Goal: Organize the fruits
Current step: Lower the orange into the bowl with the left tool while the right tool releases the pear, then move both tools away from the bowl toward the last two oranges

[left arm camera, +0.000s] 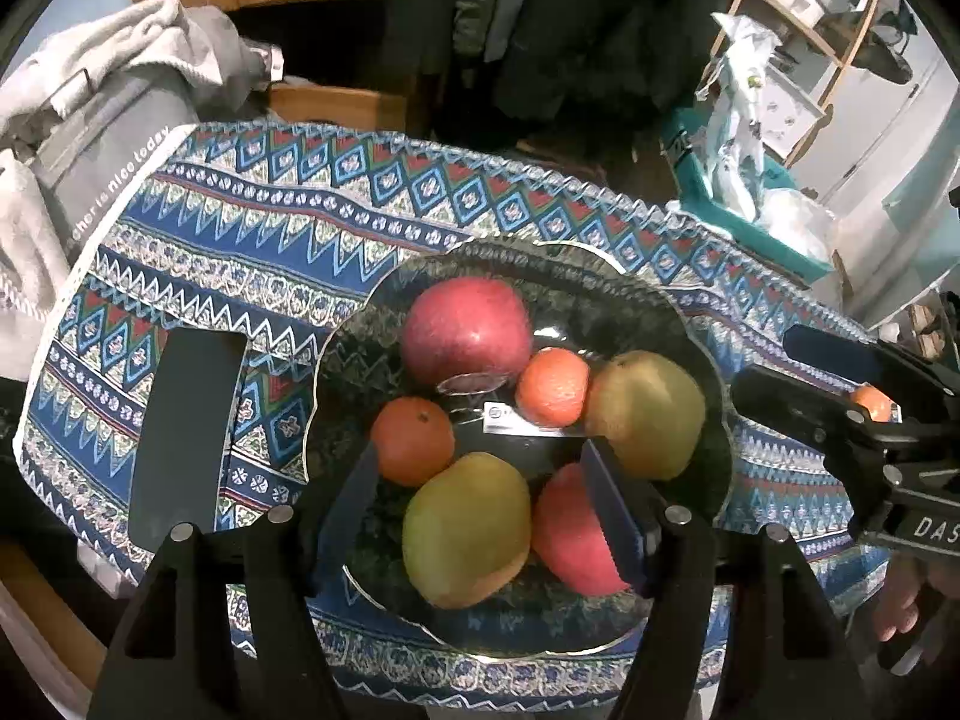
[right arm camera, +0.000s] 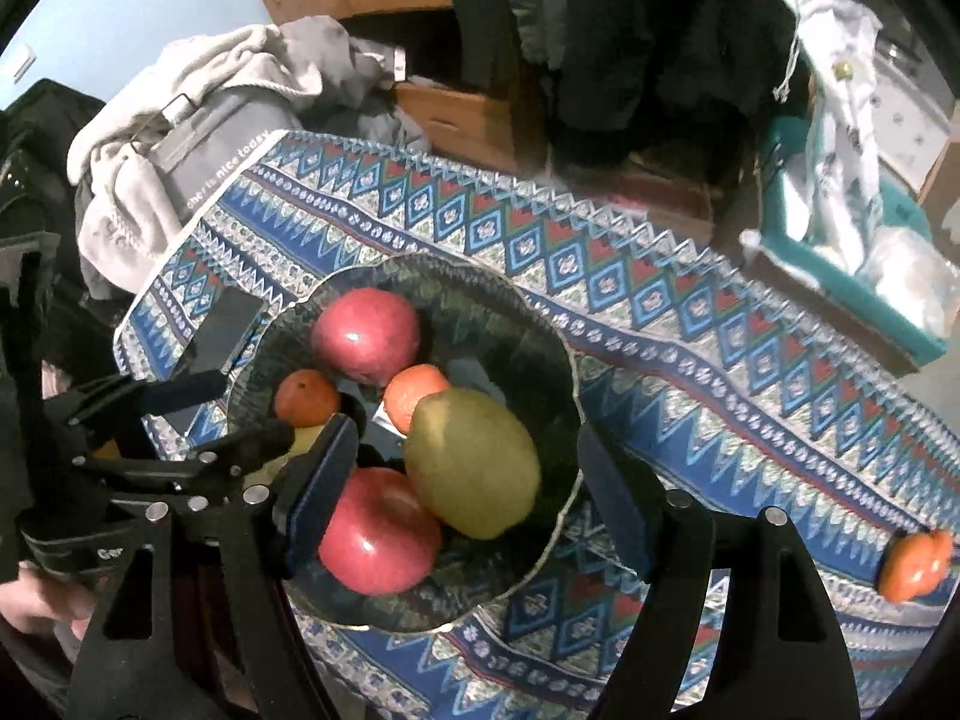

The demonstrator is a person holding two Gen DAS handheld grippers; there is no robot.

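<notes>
A dark glass bowl point(left arm camera: 360, 354) point(right arm camera: 540, 330) on the patterned cloth holds two red apples point(left arm camera: 465, 330) point(right arm camera: 378, 531), two oranges point(left arm camera: 413, 441) point(left arm camera: 552, 387) and two yellow-green fruits point(left arm camera: 465, 531) point(right arm camera: 474, 462). My left gripper point(left arm camera: 483, 510) point(right arm camera: 222, 417) hangs open over the bowl's near side. The nearer yellow-green fruit lies between its fingers, and the pads do not touch it. My right gripper point(right arm camera: 468, 498) point(left arm camera: 804, 375) is open above the bowl's right part and holds nothing. A loose orange point(right arm camera: 915, 564) point(left arm camera: 873, 402) lies on the cloth to the right of the bowl.
A dark flat rectangle point(left arm camera: 186, 420) point(right arm camera: 231, 324) lies on the cloth left of the bowl. Grey clothes and a bag point(left arm camera: 90, 96) are heaped past the table's left end. A teal box with plastic bags point(right arm camera: 840, 258) stands beyond the far right edge.
</notes>
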